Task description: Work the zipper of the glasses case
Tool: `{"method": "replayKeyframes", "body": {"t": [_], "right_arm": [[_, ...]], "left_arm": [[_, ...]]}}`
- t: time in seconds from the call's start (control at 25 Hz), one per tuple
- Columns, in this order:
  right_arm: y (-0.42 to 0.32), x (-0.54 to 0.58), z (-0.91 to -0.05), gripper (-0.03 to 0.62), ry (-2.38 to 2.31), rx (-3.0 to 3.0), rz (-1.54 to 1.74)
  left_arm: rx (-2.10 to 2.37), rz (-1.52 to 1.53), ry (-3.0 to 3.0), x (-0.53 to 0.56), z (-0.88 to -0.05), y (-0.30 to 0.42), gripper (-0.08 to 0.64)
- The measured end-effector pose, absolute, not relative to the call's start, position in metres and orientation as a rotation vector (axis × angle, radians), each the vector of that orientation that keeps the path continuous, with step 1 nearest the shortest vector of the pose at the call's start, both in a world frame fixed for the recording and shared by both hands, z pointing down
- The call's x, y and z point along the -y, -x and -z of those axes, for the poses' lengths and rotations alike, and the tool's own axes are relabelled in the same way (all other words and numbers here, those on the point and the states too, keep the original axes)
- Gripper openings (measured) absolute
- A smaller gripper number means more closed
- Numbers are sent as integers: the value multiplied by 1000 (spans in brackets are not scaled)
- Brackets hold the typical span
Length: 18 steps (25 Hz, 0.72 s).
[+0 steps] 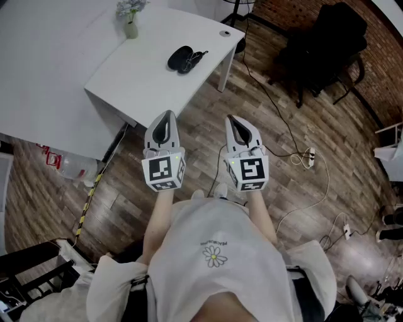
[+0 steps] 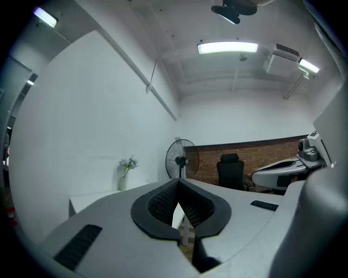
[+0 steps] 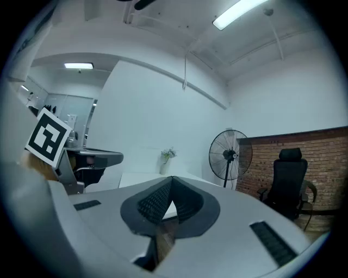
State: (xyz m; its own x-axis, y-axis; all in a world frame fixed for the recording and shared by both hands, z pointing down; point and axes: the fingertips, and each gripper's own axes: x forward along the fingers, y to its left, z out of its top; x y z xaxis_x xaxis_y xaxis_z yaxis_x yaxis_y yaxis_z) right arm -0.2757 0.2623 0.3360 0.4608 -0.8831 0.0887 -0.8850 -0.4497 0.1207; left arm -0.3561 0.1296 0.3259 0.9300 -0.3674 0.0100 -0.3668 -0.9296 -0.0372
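A black glasses case with a short cord lies on the white table, near its right end. Both grippers hover side by side over the wooden floor, well short of the table and apart from the case. My left gripper is shut with nothing between its jaws, and so is my right gripper. Each gripper view looks level across the room: the left gripper and the right gripper show their tips meeting. The case is hidden in both gripper views.
A small vase of flowers stands at the table's far side. A black office chair and cables with a power strip are at the right. A plastic bottle lies under the table's left. A standing fan is behind.
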Motion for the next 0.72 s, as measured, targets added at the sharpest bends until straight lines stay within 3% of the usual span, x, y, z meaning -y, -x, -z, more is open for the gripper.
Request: {"method": "replayKeyframes", "body": {"t": [0.72], "right_arm": [[247, -269, -363, 8, -2524, 1705, -112]], "left_arm": [[-628, 32, 3061, -146, -342, 326, 14]]}}
